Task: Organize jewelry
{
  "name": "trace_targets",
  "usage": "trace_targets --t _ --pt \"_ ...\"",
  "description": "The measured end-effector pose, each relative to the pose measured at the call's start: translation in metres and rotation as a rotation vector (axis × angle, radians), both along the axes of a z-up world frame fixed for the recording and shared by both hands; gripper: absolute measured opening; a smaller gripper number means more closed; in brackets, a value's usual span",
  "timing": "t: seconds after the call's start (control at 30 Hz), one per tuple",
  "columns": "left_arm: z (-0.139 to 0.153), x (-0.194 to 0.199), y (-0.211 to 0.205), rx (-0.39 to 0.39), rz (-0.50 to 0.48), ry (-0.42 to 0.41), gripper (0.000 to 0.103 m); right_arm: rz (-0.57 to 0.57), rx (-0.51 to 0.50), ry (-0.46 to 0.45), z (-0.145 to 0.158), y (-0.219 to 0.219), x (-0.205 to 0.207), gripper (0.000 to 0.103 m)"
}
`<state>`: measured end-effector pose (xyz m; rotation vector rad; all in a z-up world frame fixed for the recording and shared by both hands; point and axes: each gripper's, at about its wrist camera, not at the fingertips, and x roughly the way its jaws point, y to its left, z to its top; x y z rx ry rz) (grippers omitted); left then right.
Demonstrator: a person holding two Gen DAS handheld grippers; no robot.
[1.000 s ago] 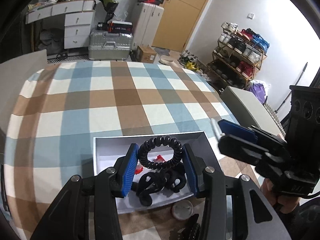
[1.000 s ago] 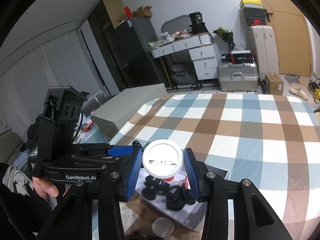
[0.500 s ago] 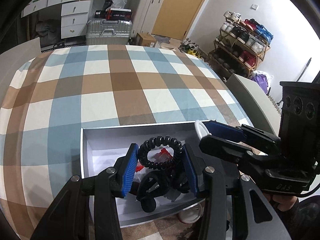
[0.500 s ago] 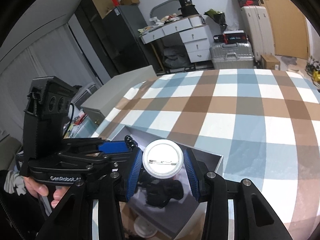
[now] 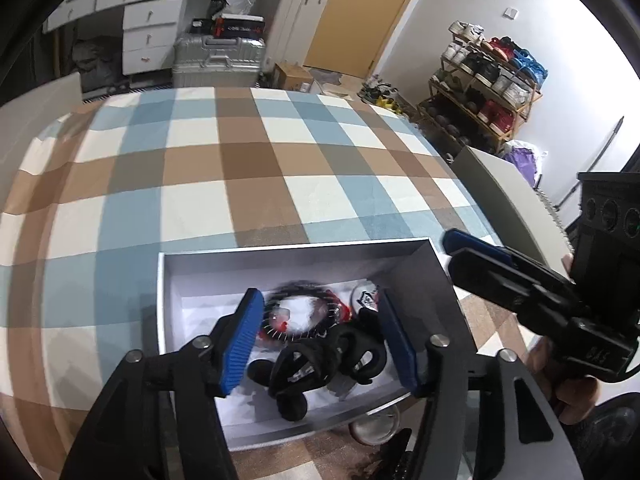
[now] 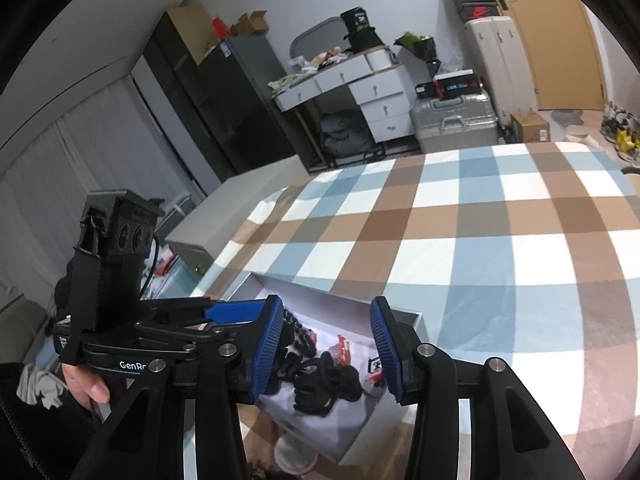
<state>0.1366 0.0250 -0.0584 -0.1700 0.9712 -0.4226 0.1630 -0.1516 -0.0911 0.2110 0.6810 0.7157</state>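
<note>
Blue-padded fingers [image 5: 251, 338] of my left gripper [image 5: 320, 340] have just spread, releasing the blurred black coiled hair tie [image 5: 300, 312] above the shallow white box [image 5: 304, 254]. Right view: my right gripper [image 6: 326, 354], jaws just widened, is empty over that box [image 6: 400, 314] on the checked table [image 6: 480, 240].

tablecloth [image 5: 248, 168]: checked woven cloth | box [image 5: 304, 250]: matt white card
</note>
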Motion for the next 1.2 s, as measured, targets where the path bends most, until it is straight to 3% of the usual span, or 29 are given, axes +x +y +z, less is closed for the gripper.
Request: trace_targets --t 0.6,0.73,0.9,1.0,1.2 --pt "0.024 -0.034 0.004 0.061 0.064 -0.080 0.062 -0.022 0.027 -0.095 0.029 -0.009 -0.049 0.076" --pt "0.031 -0.045 0.003 0.065 0.073 -0.114 0.071 -0.027 0.033 -0.119 0.035 -0.012 -0.062 0.082" --pt "0.039 -0.060 0.005 0.063 0.098 -0.159 0.072 -0.029 0.040 -0.138 0.041 -0.015 -0.080 0.086" --pt "0.040 -0.069 0.007 0.062 0.129 -0.183 0.082 -0.025 0.034 -0.152 0.042 -0.014 -0.091 0.089" --pt "0.037 -0.090 0.011 0.052 0.180 -0.215 0.084 -0.021 0.006 -0.176 0.037 -0.011 -0.116 0.094"
